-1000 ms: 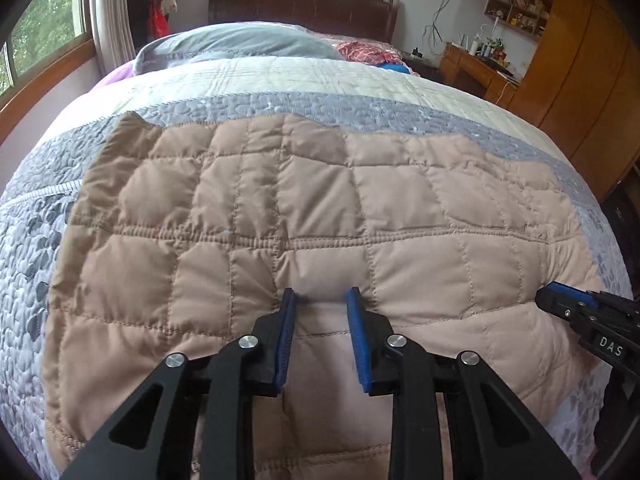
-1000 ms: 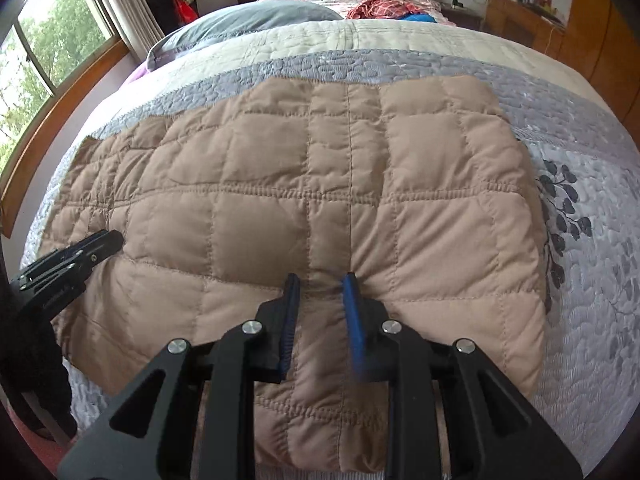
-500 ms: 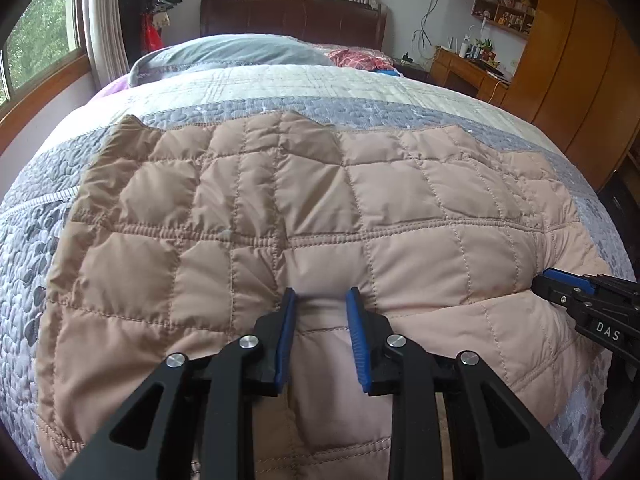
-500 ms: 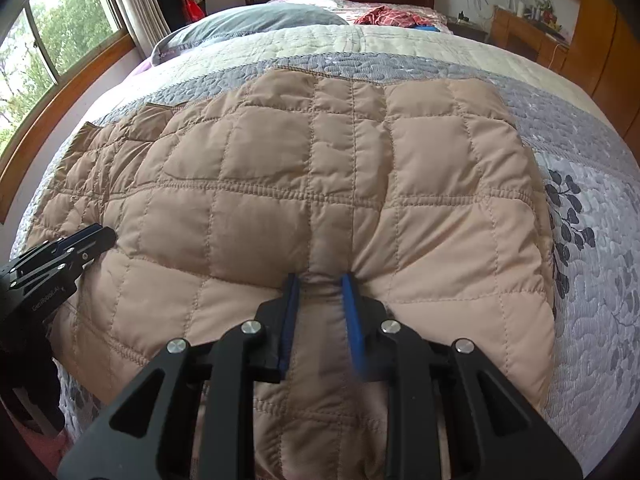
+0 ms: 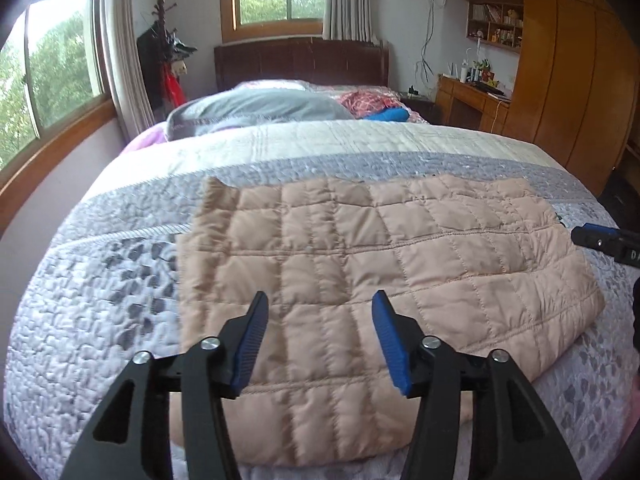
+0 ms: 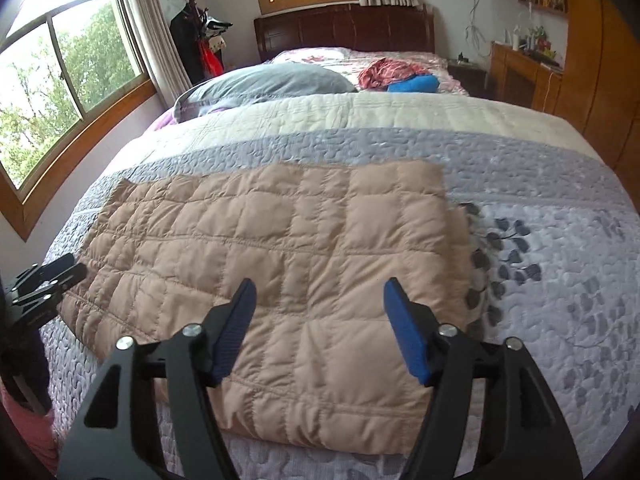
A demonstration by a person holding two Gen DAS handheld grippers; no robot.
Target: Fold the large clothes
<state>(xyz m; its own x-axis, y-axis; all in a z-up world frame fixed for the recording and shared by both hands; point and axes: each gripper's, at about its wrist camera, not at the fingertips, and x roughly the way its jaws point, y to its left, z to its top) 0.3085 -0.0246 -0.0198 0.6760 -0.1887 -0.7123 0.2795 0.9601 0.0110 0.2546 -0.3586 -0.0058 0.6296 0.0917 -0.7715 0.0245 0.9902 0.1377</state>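
A tan quilted jacket lies folded flat as a rectangle on the grey patterned bedspread. My left gripper hovers above its near edge, jaws opening, nothing between the blue pads. My right gripper hangs likewise above the jacket's near right part, jaws opening and empty. The right gripper's tip shows at the right edge of the left wrist view. The left gripper shows at the left edge of the right wrist view.
At the bed's far end lie a grey pillow, red patterned cloth and a blue item before a dark headboard. A coat rack and windows stand left; a wooden desk and wardrobe stand right.
Both grippers let go of the pinched jacket fabric, opened wide and rose back from it. The jacket now lies flat, farther below and ahead.
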